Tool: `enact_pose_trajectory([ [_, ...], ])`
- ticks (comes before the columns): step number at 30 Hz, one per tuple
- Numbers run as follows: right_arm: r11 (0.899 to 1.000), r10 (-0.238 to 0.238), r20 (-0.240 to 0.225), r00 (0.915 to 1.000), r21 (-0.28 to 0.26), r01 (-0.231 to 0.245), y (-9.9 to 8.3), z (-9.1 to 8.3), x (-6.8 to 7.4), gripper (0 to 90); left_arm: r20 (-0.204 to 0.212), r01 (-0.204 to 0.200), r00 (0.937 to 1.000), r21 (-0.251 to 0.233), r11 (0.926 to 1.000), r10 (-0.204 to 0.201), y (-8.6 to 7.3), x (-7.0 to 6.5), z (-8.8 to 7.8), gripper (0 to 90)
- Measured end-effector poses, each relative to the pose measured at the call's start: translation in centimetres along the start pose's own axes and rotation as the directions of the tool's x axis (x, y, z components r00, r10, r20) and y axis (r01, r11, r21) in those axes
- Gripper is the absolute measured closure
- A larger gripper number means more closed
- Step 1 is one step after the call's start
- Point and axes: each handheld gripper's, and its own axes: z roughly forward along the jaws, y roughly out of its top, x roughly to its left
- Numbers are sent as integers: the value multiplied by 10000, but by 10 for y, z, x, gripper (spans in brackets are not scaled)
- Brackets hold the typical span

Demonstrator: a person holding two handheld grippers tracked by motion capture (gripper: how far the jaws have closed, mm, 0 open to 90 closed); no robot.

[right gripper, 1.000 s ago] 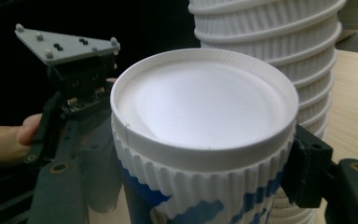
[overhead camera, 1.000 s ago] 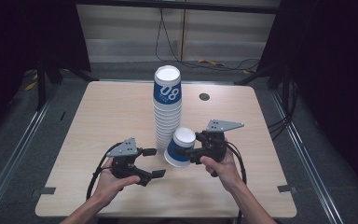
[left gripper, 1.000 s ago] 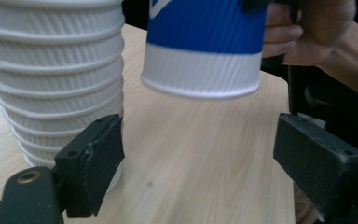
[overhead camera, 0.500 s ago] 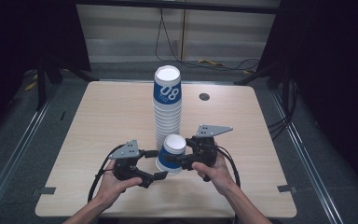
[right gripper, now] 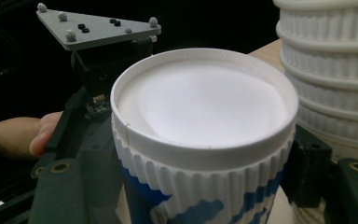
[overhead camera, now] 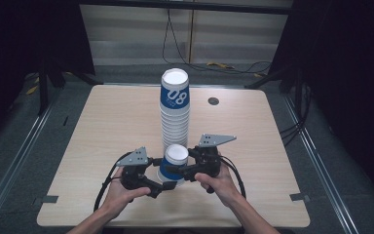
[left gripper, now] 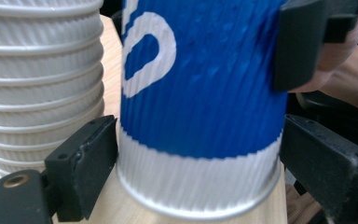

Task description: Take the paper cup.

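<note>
Left tongs: near edge of the surface, jaws stand on both sides of the single cup's lower band; whether the pads press it I cannot tell.
Right tongs: clenched on the single cup, one jaw on each side of its ribbed wall.
Single cup: blue and white paper cup, upside down, between both tongs, just in front of the stack.
Cup stack: tall column of inverted cups, middle of the surface, top cup blue with white digits.

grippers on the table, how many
2: the left gripper at the front edge with its jaws either side of the single cup, the right gripper clamping that cup from the right.
</note>
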Motion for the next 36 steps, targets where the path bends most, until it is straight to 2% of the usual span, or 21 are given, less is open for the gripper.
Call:
enact_pose_trajectory([
  [3, 9999, -138, -79, 9999, -11, 138, 0, 3, 3, 283, 102, -11, 9999, -101, 9999, 12, 0, 0, 0, 149],
  [18, 9998, -159, -369, 9992, -111, 155, -2, 8, 10, 282, 227, -128, 9997, -64, 9999, 129, 0, -4, 3, 156],
  [24, 9996, -268, -337, 9991, -136, 264, -3, 6, 11, 277, 235, -377, 9990, -51, 9993, 378, 0, -5, 1, 187],
  [28, 9999, -100, -430, 9990, -70, 97, -3, 6, 10, 273, 291, -575, 9979, 127, 9983, 571, 1, -4, -2, 198],
  [33, 9999, 14, -566, 9984, 107, -8, -2, 5, 10, 266, 387, -522, 9979, 148, 9985, 516, 1, -5, -2, 205],
  [36, 9996, -177, -468, 9987, 206, 187, -1, 4, 12, 257, 536, -462, 9976, 287, 9985, 446, 1, -6, -2, 206],
])
